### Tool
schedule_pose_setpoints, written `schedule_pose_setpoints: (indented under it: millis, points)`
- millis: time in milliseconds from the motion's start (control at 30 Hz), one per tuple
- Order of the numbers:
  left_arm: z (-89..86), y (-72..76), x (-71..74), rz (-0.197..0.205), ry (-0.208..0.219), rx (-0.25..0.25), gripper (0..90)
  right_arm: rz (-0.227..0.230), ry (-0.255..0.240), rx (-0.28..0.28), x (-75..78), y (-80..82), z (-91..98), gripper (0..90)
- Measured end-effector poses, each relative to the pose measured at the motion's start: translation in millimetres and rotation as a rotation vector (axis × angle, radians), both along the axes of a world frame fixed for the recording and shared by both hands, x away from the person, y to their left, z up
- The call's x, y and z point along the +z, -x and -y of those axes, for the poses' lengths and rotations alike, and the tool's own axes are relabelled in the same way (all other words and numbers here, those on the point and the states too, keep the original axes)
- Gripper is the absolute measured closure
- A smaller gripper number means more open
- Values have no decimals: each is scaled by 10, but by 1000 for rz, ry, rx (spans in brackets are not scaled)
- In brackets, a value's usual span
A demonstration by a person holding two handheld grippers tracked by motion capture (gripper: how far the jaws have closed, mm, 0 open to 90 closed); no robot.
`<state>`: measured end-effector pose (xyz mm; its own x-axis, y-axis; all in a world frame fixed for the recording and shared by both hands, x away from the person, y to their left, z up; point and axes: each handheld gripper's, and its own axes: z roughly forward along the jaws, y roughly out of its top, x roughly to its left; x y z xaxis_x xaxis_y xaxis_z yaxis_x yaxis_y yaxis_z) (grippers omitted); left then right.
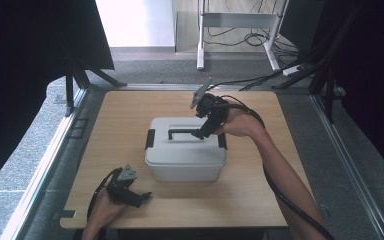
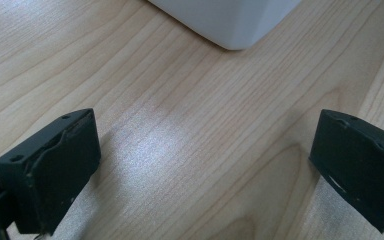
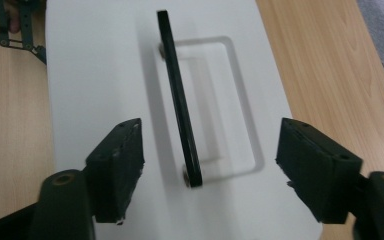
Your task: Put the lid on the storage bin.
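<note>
A white lidded box stands at the middle of the wooden table. Its black handle stands upright on the lid, and black latches sit on both short sides. My right gripper hovers at the handle's right end. In the right gripper view its jaws stand wide on either side of the handle, with neither pad touching it. My left gripper rests open near the table's front left, with bare wood between its jaws and the box's corner just ahead.
Beyond the far edge stands a white desk frame with cables on the floor. Black curtains hang on both sides. Metal rails run along the table's left and right. The left gripper shows at the top left of the right gripper view.
</note>
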<state>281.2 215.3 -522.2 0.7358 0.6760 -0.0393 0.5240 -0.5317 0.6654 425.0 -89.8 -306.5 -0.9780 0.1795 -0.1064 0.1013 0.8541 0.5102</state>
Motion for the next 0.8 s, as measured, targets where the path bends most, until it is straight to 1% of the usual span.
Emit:
schedule_pose_setpoints:
  millis: [33, 100, 267, 400, 500, 567, 733, 800]
  points:
    - [0, 0, 1, 0, 0, 0, 0, 4, -16, -19, -4, 3, 51, 223]
    - [0, 1, 0, 1, -1, 1, 0, -2, -31, -39, -7, 12, 135, 200]
    - [2, 3, 0, 0, 1, 5, 0, 12, -60, -87, -32, 35, 345, 137]
    - [3, 8, 0, 0, 1, 10, 0, 12, -80, -117, -61, 54, 505, 131]
    - [3, 8, 1, 0, 0, 10, 0, 15, -96, -155, -72, 80, 630, 126]
    - [3, 8, 1, 0, 1, 10, 0, 13, -120, -182, -74, 105, 718, 115]
    - [3, 8, 1, 0, 1, 11, 0, 22, -143, -245, -88, 175, 910, 102]
    - [2, 8, 1, 0, 1, 10, 0, 22, -149, -258, -102, 199, 977, 96]
